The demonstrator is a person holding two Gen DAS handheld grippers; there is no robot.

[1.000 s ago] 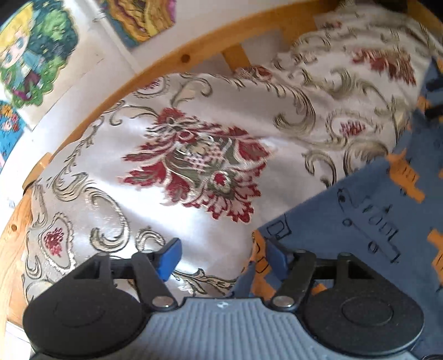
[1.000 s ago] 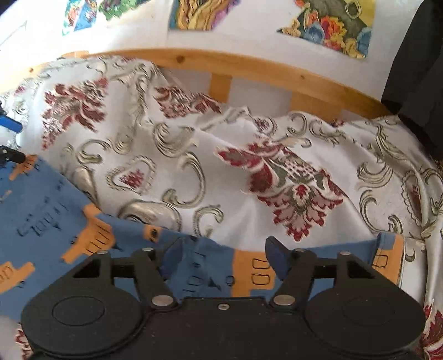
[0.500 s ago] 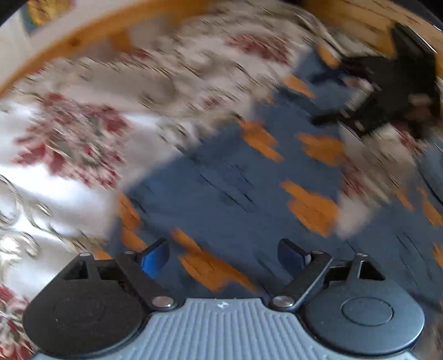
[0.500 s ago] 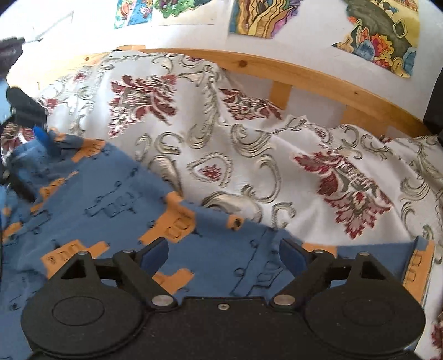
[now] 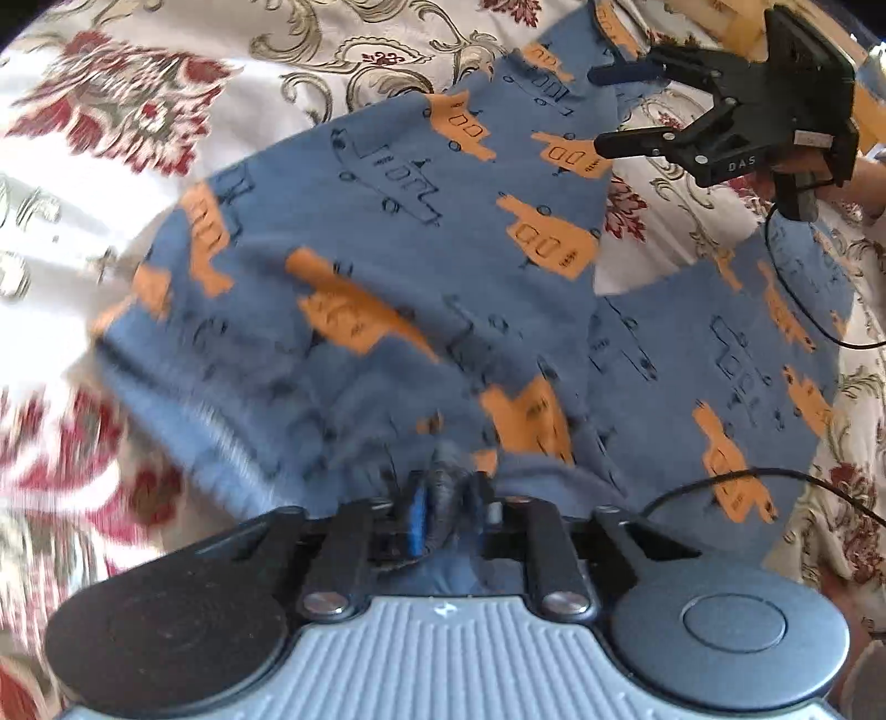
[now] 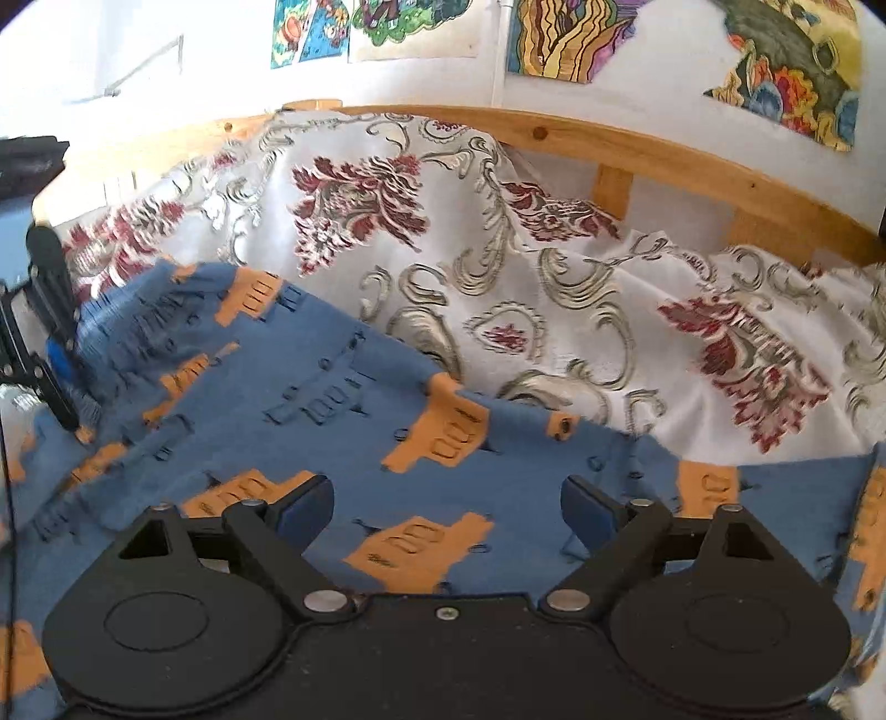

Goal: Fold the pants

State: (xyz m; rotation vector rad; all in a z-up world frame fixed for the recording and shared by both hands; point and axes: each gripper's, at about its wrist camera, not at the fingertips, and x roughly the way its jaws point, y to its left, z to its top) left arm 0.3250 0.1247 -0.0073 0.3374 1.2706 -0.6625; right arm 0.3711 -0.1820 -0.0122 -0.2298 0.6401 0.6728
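Blue pants (image 5: pixel 387 266) printed with orange shapes lie spread on a floral bedspread, both legs fanning away in the left wrist view. My left gripper (image 5: pixel 443 509) is shut on a bunched fold of the blue cloth at its near edge. At that view's top right my right gripper (image 5: pixel 603 111) hovers open over the far leg. In the right wrist view the pants (image 6: pixel 343 399) fill the lower half. There my right gripper (image 6: pixel 446 507) stands open just above the cloth, nothing between its fingers, and the left gripper (image 6: pixel 61 354) shows at the left edge.
The cream bedspread (image 6: pixel 554 288) with red flowers and gold scrolls covers the bed. A wooden bed rail (image 6: pixel 637 149) runs along the back under a white wall with colourful drawings (image 6: pixel 559 33). A black cable (image 5: pixel 797 310) crosses the right pant leg.
My left gripper swung from the bedspread's edge onto the pants and shut on the cloth. My right gripper opened wider and shifted left along the pants.
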